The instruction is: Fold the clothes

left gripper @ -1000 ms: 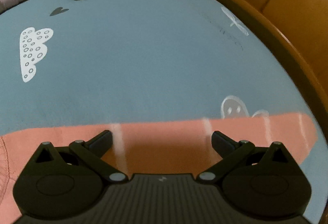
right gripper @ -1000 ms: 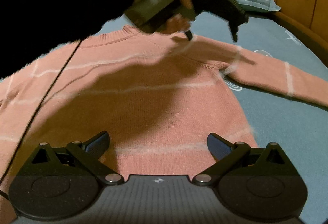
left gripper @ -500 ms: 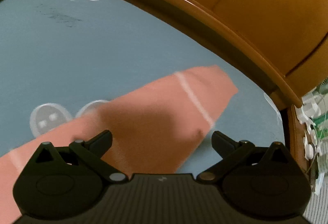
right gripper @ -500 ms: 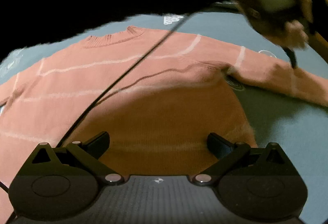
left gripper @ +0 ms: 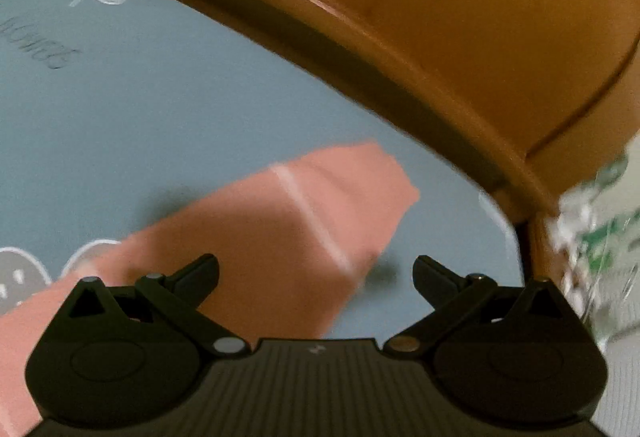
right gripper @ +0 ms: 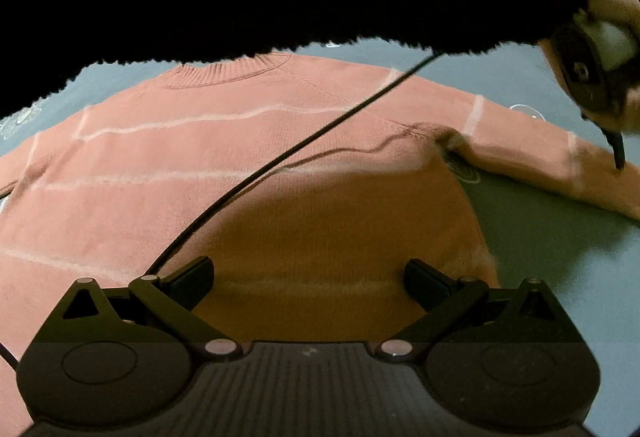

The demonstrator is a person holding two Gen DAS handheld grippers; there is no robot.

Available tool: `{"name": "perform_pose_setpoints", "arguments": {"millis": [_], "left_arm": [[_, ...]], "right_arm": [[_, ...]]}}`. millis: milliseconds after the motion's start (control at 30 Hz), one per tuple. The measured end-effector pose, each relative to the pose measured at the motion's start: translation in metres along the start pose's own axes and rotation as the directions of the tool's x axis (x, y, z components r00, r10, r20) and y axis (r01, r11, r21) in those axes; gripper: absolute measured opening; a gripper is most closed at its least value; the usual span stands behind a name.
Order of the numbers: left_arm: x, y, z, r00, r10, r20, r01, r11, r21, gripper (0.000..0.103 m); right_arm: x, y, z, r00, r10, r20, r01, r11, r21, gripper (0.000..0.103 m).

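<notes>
Your left gripper [left gripper: 314, 273] is hovering with jaws spread wide over the cuff end of the salmon-pink sweater's sleeve [left gripper: 280, 233], which is lying on the blue bed sheet [left gripper: 168, 109] near the wooden bed frame [left gripper: 360, 49]. Your right gripper [right gripper: 308, 279] is also hanging with jaws spread, above the hem of the sweater [right gripper: 280, 173], which is lying flat on the bed, while a black cable [right gripper: 280, 161] is crossing over it.
</notes>
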State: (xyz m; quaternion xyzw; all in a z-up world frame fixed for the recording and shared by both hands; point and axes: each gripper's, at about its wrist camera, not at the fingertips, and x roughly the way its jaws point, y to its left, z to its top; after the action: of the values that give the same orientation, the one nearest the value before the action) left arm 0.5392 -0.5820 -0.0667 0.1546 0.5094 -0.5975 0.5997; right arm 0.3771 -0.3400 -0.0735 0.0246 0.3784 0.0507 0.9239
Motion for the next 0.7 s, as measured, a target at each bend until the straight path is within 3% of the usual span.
{"name": "perform_pose_setpoints", "arguments": {"millis": [100,200,267,400,567,700], "left_arm": [[0.012,-0.002,0.006,0.999,0.037,0.030,-0.038,0.999,0.030,0.102],[0.013,0.000,0.023,0.995,0.064,0.074,-0.062,0.997,-0.034,0.102],[0.009,-0.002,0.030,0.995,0.033,0.089,-0.028,0.998,-0.055,0.102],[0.023,-0.028,0.031,0.996,-0.067,0.050,0.066,0.998,0.023,0.102],[0.044,-0.039,0.029,0.998,-0.013,0.063,0.006,0.995,0.101,0.102],[0.038,-0.040,0.039,0.993,-0.028,0.115,0.026,0.999,0.022,0.101]], "right_arm": [[0.001,0.000,0.000,1.000,0.001,0.000,-0.001,1.000,-0.007,0.103],[0.001,-0.001,0.000,1.000,0.006,0.002,-0.006,1.000,0.002,0.103],[0.001,-0.002,0.001,1.000,0.008,0.001,-0.008,1.000,0.002,0.103],[0.001,-0.002,0.001,1.000,0.011,0.001,-0.011,1.000,-0.002,0.103],[0.000,-0.005,0.000,1.000,0.018,0.003,-0.018,1.000,0.009,0.103],[-0.001,-0.006,0.001,1.000,0.025,0.006,-0.025,0.999,0.021,0.103]]}}
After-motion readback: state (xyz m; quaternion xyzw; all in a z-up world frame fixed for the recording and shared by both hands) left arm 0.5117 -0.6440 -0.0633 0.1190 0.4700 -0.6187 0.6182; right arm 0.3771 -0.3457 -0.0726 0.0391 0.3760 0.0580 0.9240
